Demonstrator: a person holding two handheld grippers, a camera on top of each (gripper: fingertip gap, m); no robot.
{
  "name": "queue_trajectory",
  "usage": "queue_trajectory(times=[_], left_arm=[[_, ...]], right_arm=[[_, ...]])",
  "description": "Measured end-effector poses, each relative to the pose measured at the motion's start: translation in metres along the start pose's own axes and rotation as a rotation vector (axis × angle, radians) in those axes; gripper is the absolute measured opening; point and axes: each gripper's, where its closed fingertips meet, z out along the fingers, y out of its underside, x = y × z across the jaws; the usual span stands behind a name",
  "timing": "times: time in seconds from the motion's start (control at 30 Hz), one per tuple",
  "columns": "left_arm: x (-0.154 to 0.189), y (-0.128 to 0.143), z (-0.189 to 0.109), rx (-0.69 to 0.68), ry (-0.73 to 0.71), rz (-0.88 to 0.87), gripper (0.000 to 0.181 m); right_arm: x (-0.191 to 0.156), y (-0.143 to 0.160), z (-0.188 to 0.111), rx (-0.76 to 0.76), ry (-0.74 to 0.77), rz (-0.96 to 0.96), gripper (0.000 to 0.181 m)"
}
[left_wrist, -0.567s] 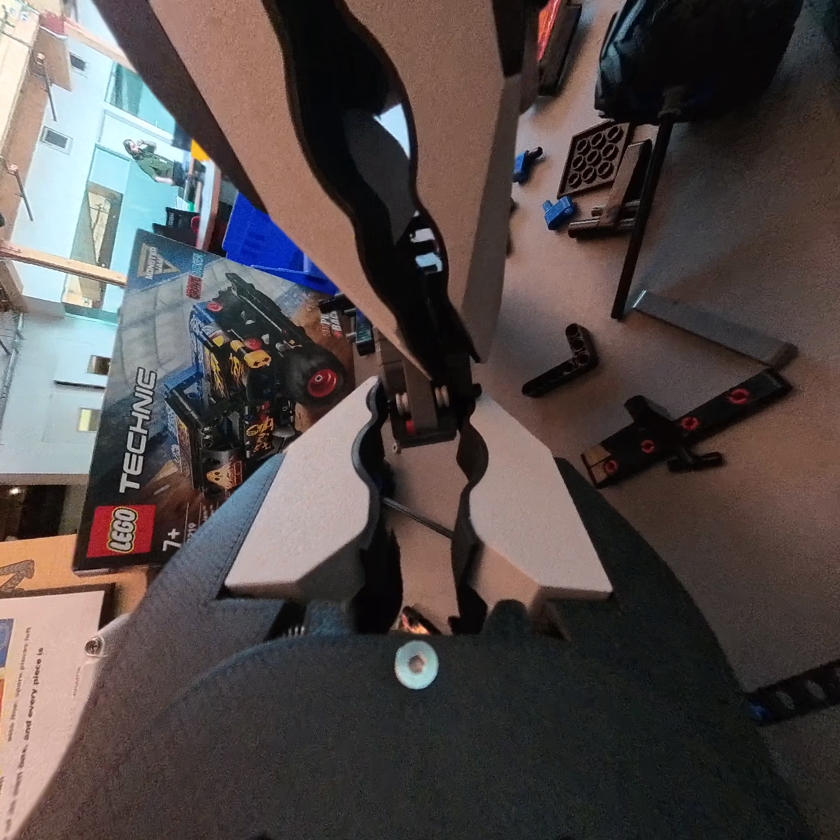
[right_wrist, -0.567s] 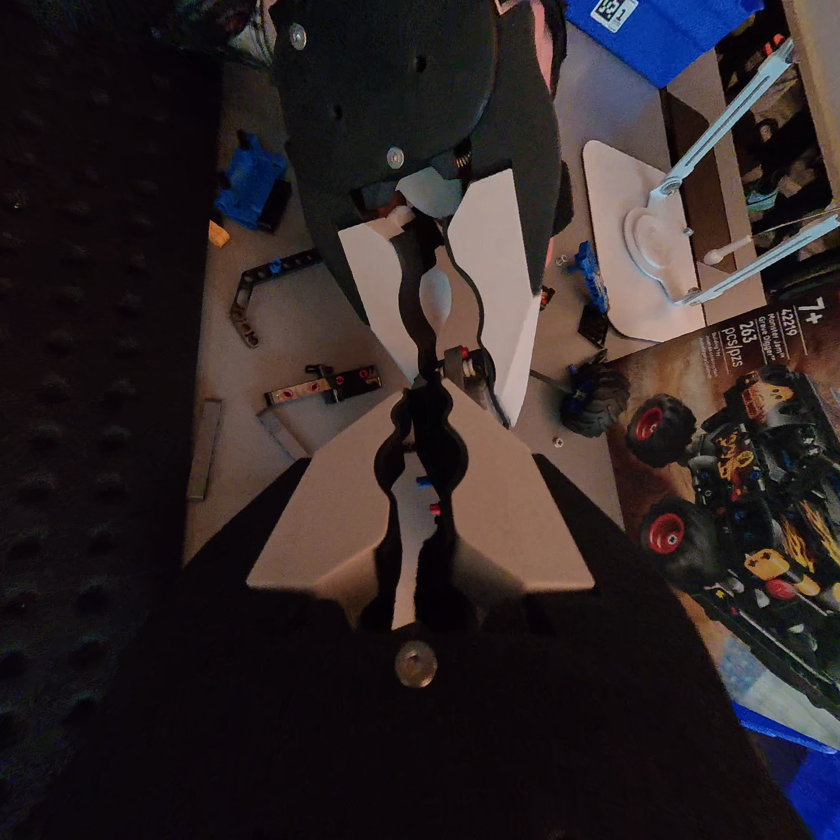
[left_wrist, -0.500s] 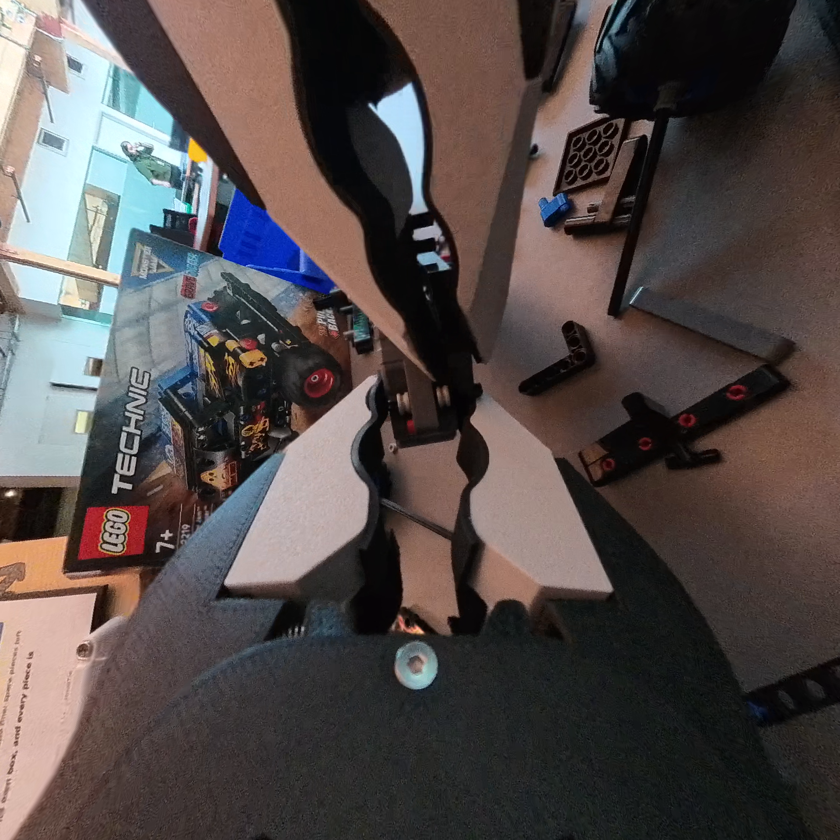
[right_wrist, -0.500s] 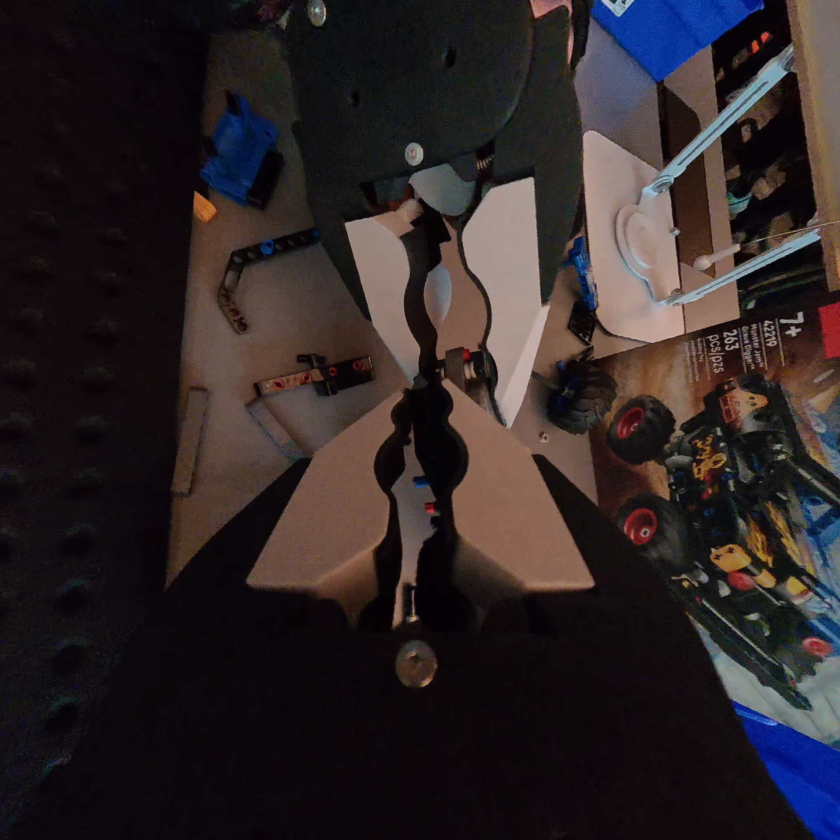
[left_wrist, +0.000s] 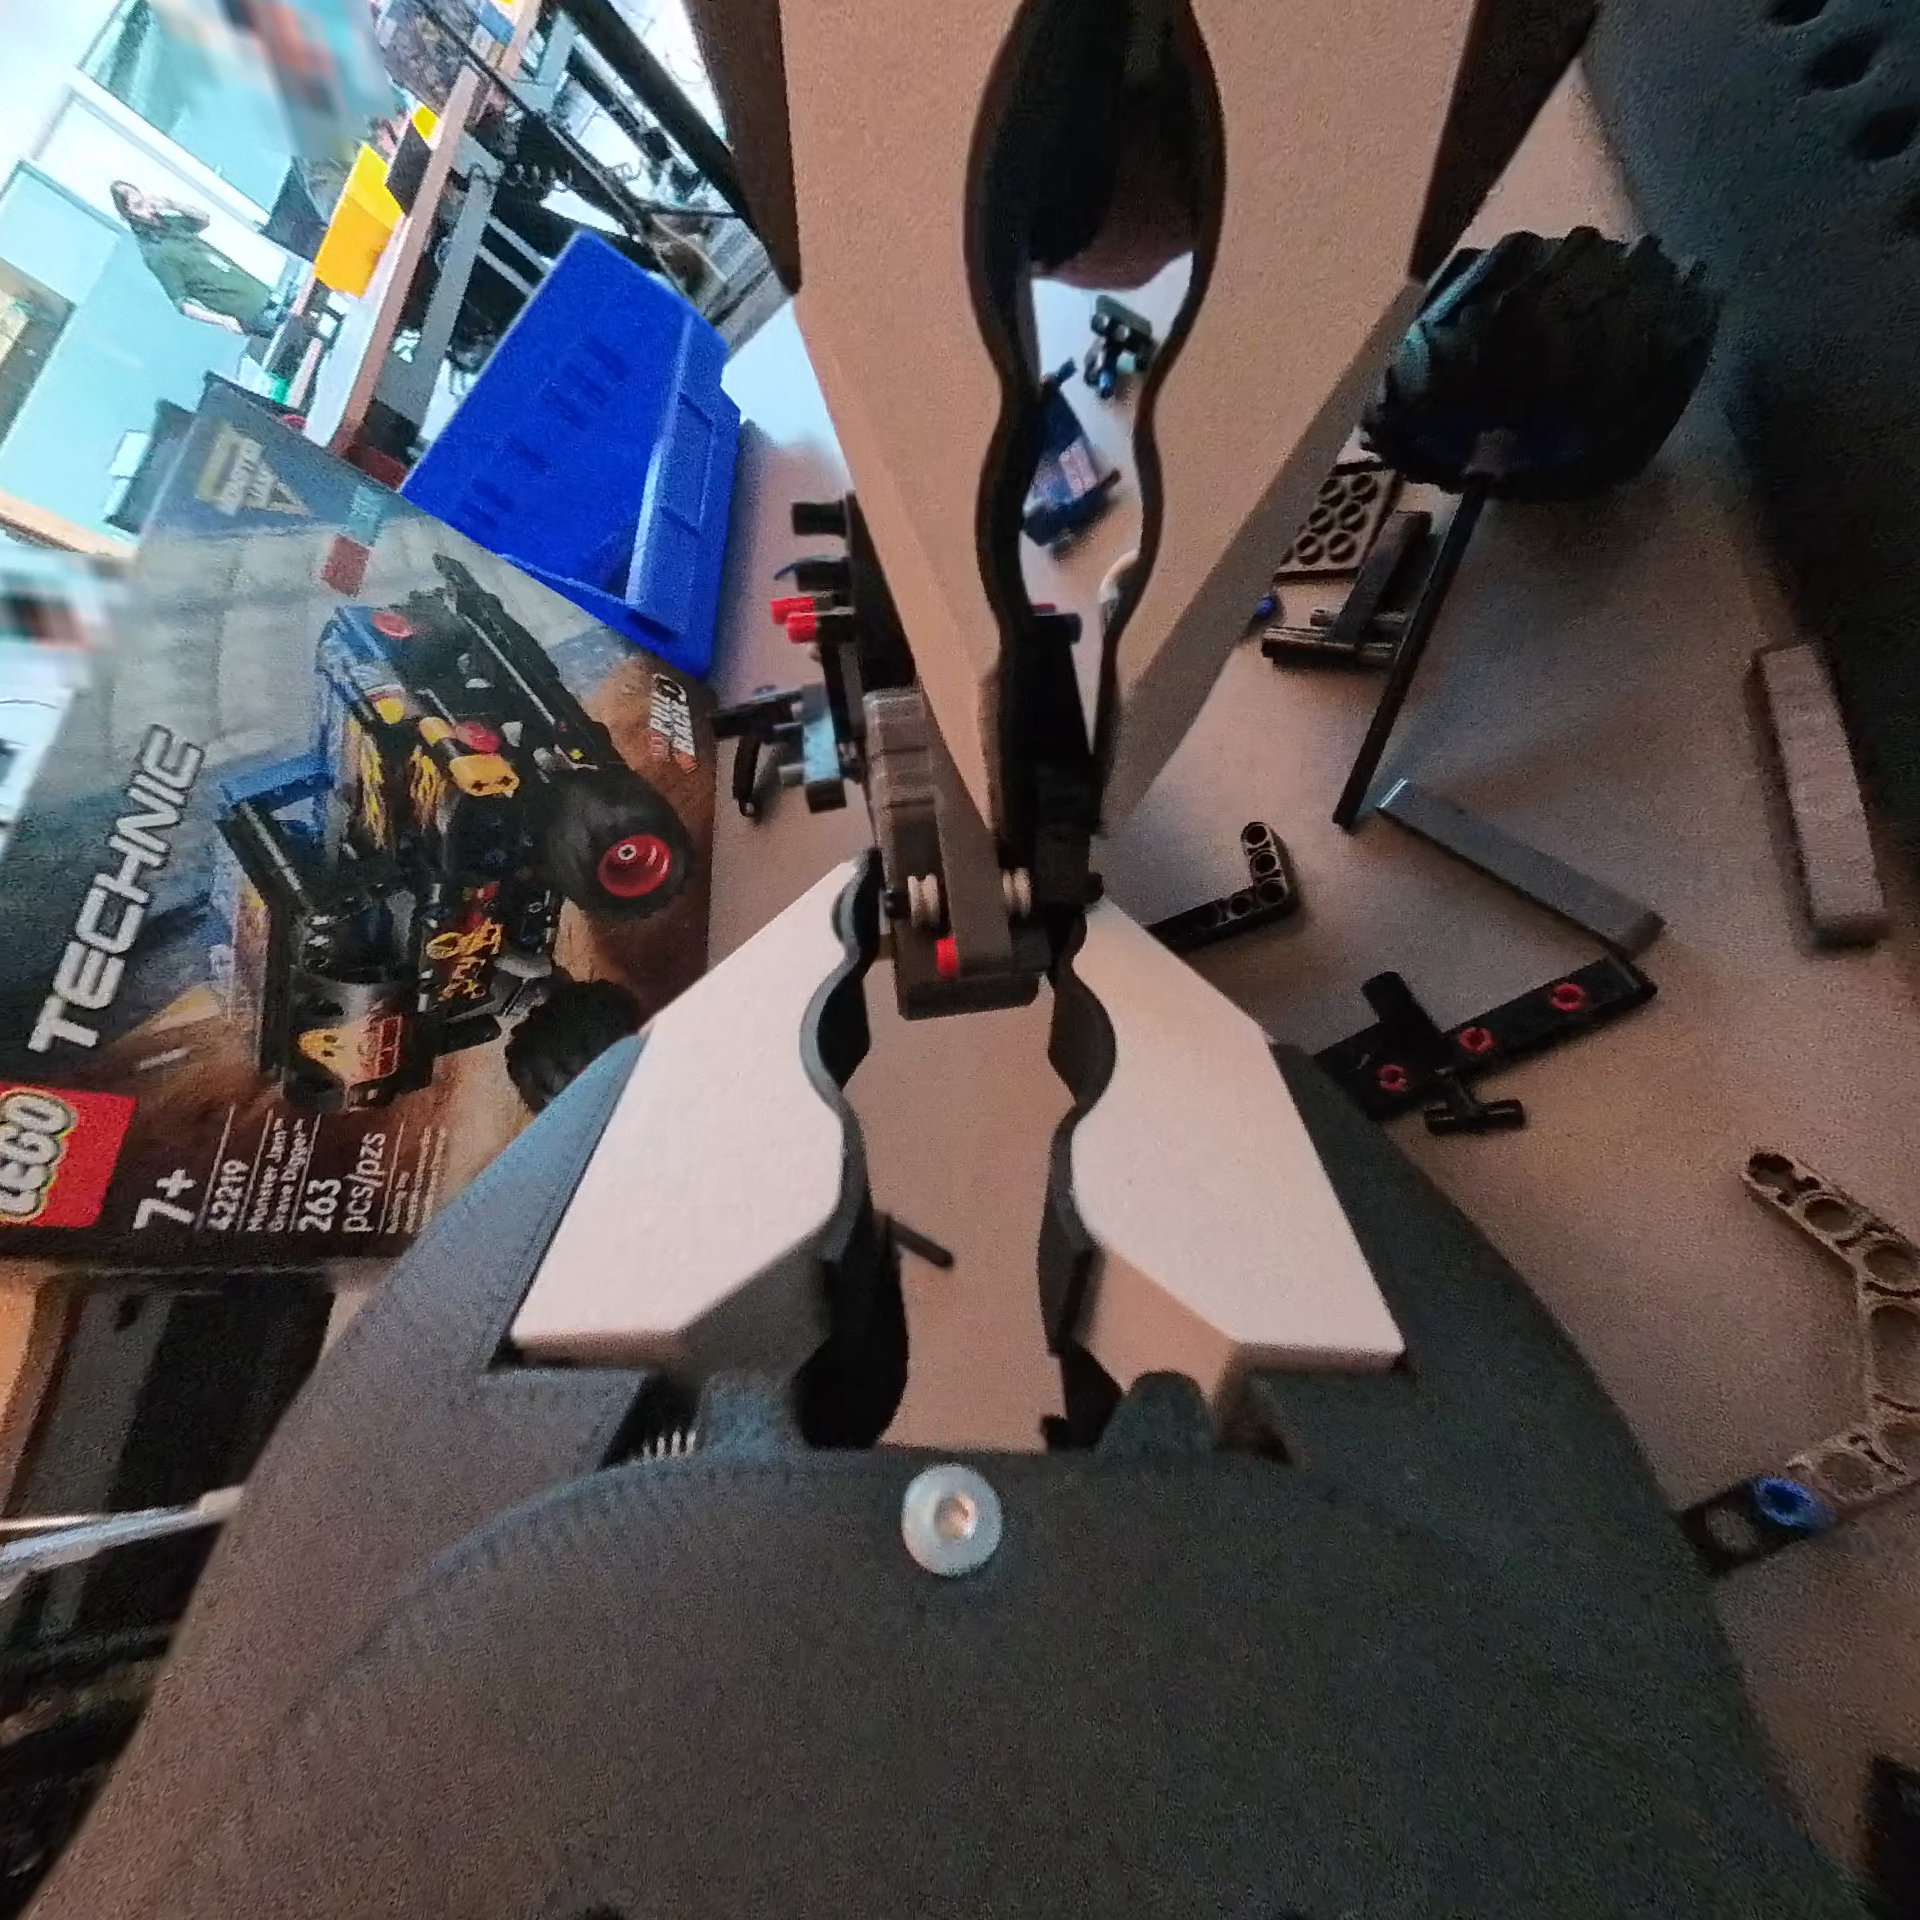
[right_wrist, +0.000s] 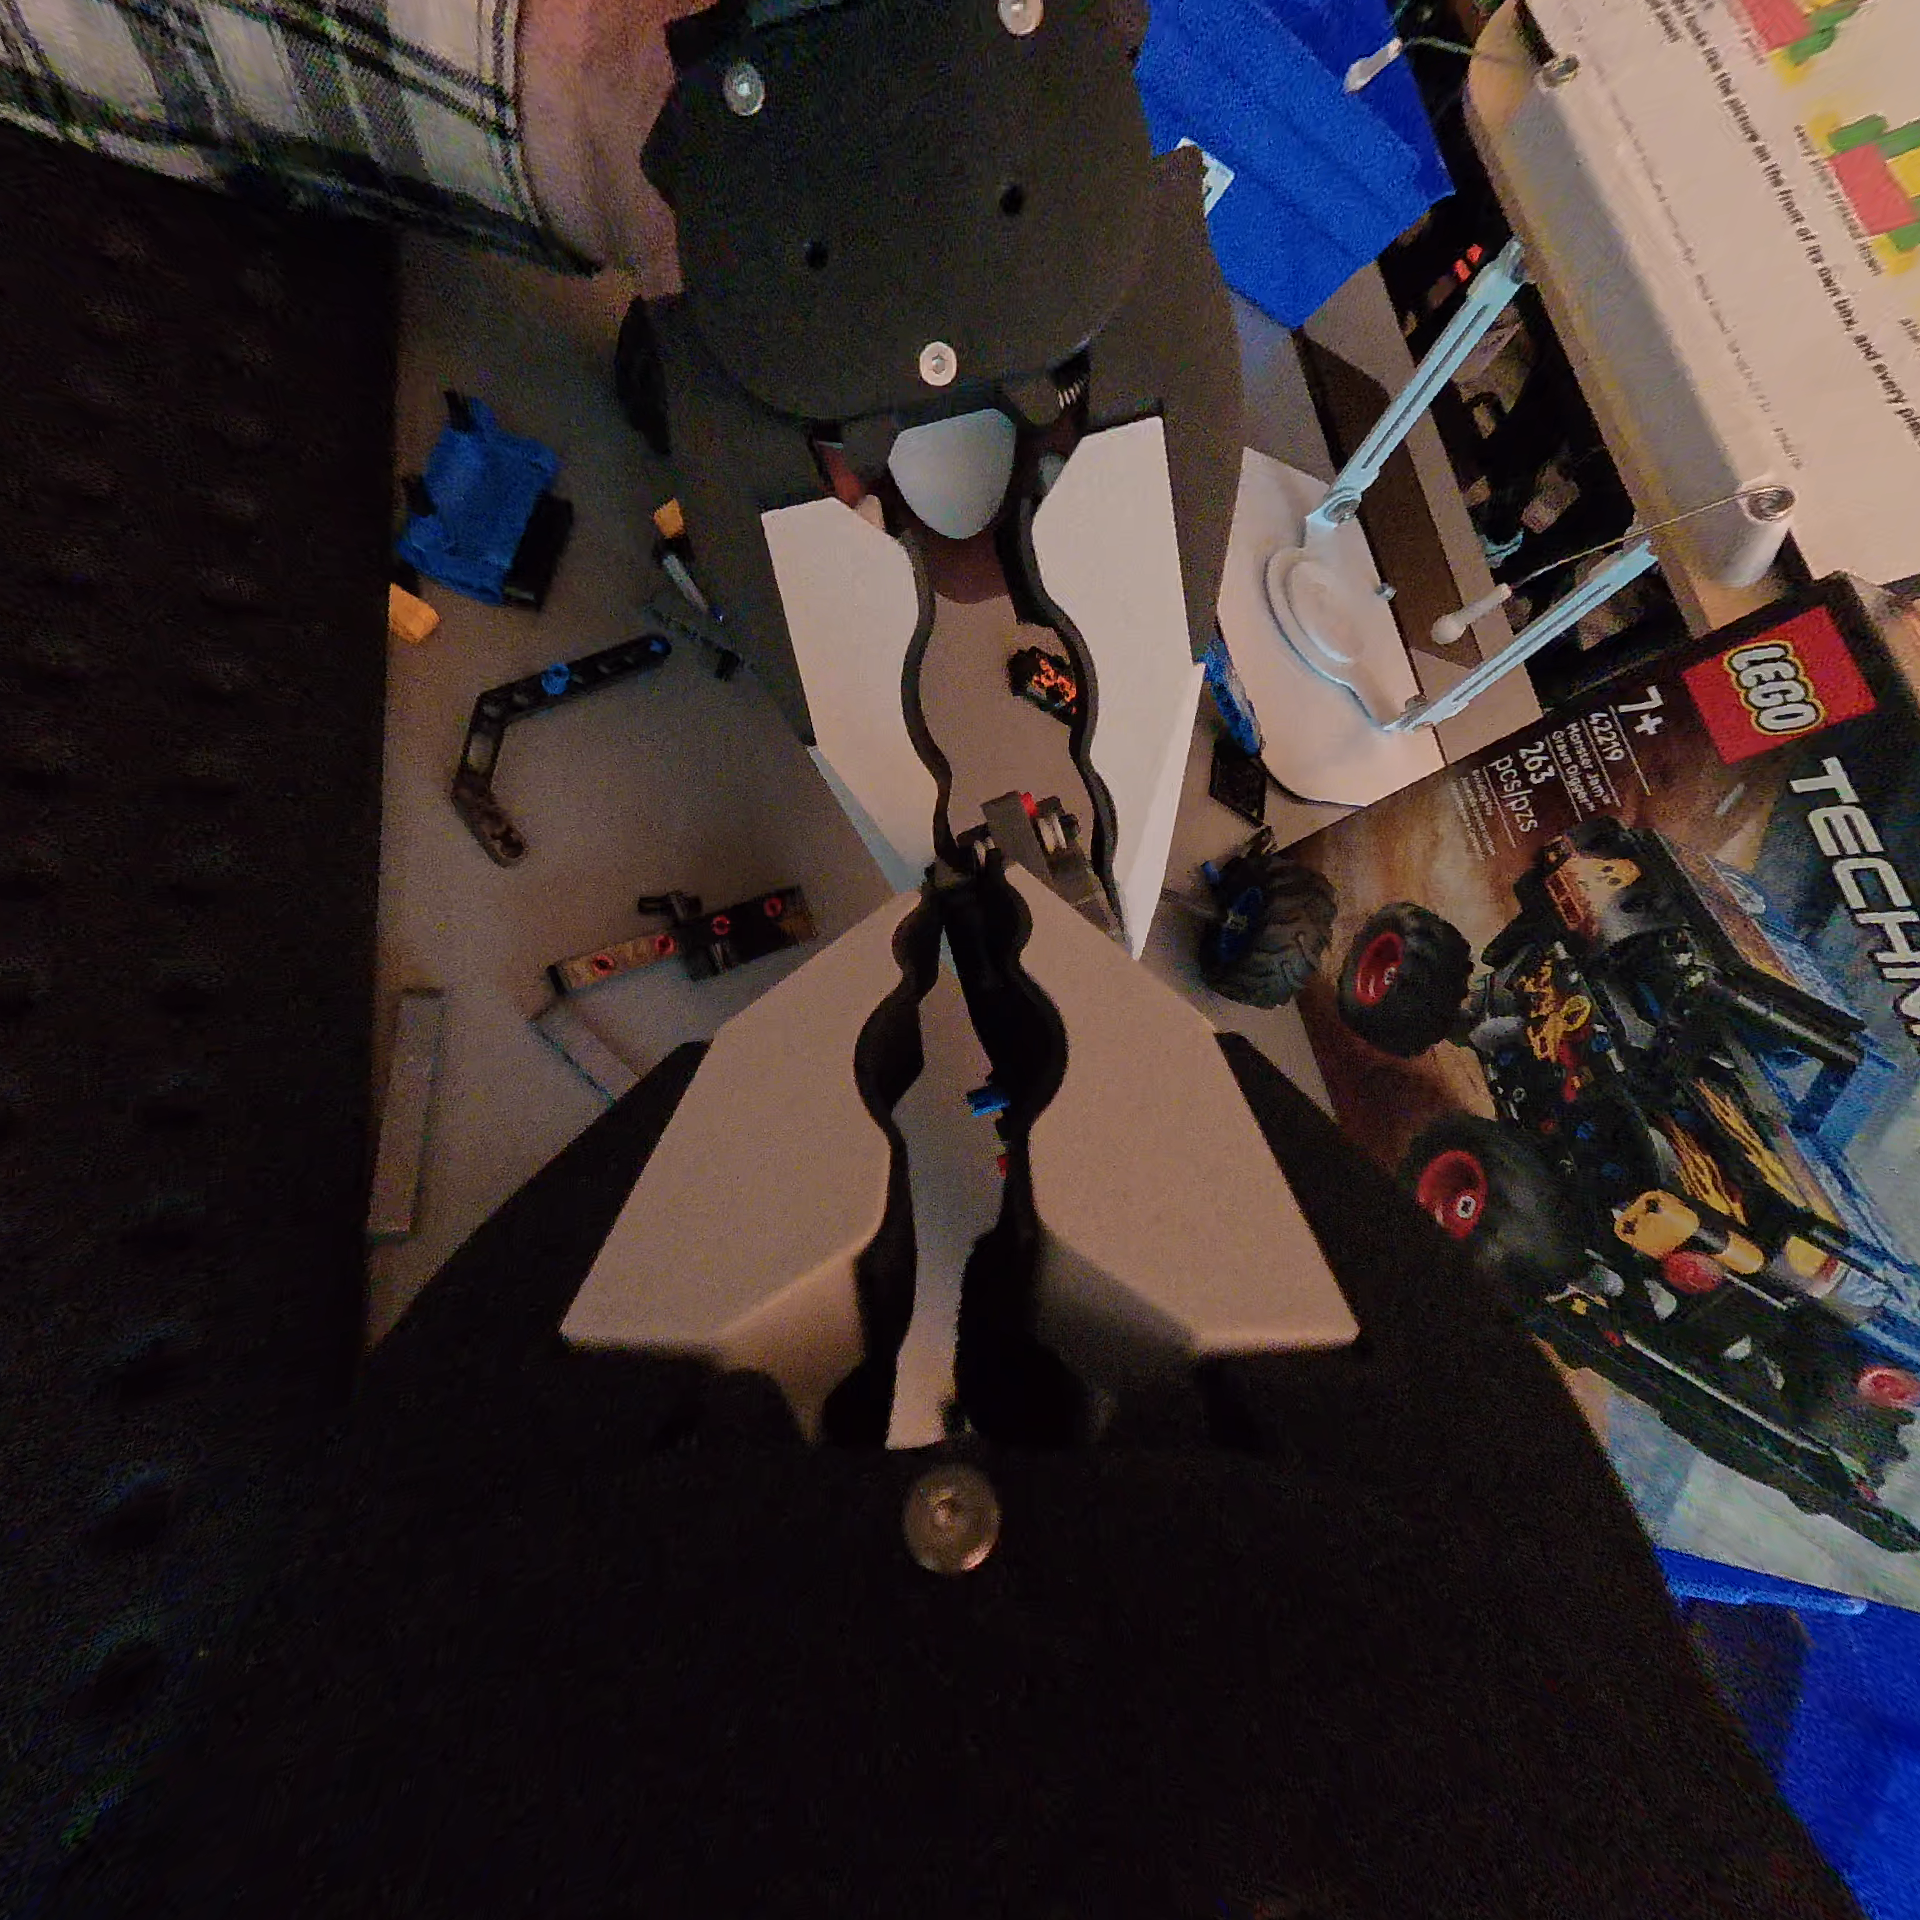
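Bricks (left_wrist: 1496, 1044), box (left_wrist: 343, 831) round grippers.

Left gripper (left_wrist: 961, 935) and right gripper (right_wrist: 961, 883) tip to tip, jaws of both narrowly parted

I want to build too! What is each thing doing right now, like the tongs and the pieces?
left tongs: shut on grey piece
right tongs: shut on black piece
grey piece: held, touching the black piece
black piece: held
box: lying flat, picture side up
wheel: loose, not held
red-pin beam: loose, lying flat
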Motion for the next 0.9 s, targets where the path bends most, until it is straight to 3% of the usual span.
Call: queue_trajectory(times=[0.03, 0.2, 0.4, 0.53, 0.6, 0.9], left_arm=[[-0.001, 0.001, -0.002, -0.024, -0.02, 0.015, 0.03], [0.003, 0.004, -0.005, -0.042, -0.011, 0.071, 0.037], [0.012, 0.008, 0.005, -0.145, -0.066, 0.272, 0.031], [0.02, 0.013, 0.012, -0.19, -0.062, 0.317, 0.031], [0.016, 0.015, 0.01, -0.184, -0.057, 0.297, 0.03], [0.022, 0.022, 0.012, -0.153, 0.042, 0.141, 0.033]], right_arm=[[-0.002, -0.002, 0.0, 0.021, 0.003, 0.016, 0.006], [-0.007, 0.001, 0.002, 0.046, 0.024, 0.029, 0.007], [-0.02, 0.017, 0.006, -0.126, 0.024, -0.11, 0.006], [-0.028, 0.027, 0.009, -0.169, 0.023, -0.129, 0.006], [-0.045, 0.049, 0.02, -0.279, -0.015, -0.196, 0.005], [-0.032, 0.029, 0.013, -0.175, 0.043, -0.141, 0.007]])
